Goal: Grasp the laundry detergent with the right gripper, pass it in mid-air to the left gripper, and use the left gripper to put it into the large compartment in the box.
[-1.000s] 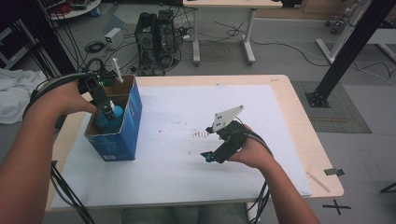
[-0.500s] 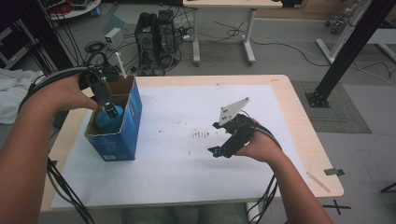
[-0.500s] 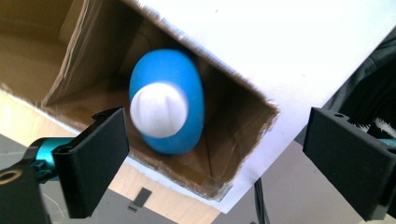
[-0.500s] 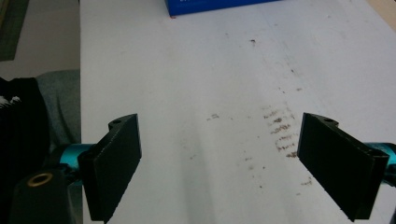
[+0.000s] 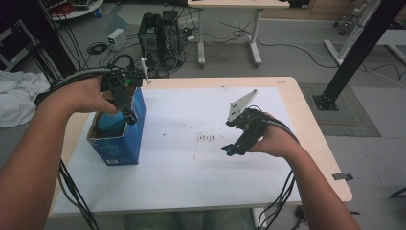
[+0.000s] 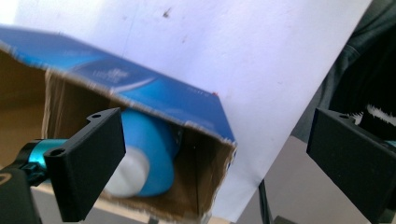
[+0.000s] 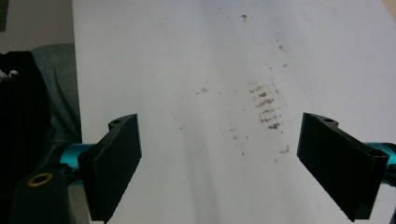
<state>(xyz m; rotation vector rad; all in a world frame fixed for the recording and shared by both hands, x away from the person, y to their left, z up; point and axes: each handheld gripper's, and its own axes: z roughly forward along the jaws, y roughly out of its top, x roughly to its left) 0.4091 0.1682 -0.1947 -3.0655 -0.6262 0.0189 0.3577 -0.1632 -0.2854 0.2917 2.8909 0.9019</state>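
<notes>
An open blue cardboard box (image 5: 119, 143) stands on the left of the white-covered table (image 5: 191, 182). Inside it lies a blue cylinder (image 5: 109, 123) with a white end (image 6: 128, 175), resting against the box's wall (image 6: 154, 98). My left gripper (image 5: 128, 115) hovers over the box's right rim. Its jaws are wide apart and open (image 6: 217, 126), with nothing between them. My right gripper (image 5: 231, 149) is held above the middle-right of the table, pointing down and left. It is open and empty (image 7: 219, 130).
Dark smudges (image 5: 206, 138) mark the white sheet near the table's centre (image 7: 266, 107). Cables trail from both grippers off the near edge. Beyond the table are a computer tower (image 5: 163, 33), a second desk's legs and a black frame post (image 5: 354, 52).
My left gripper has shifted a little to the right over the box, leaving the blue cylinder inside. My right gripper has drifted slightly right and up.
</notes>
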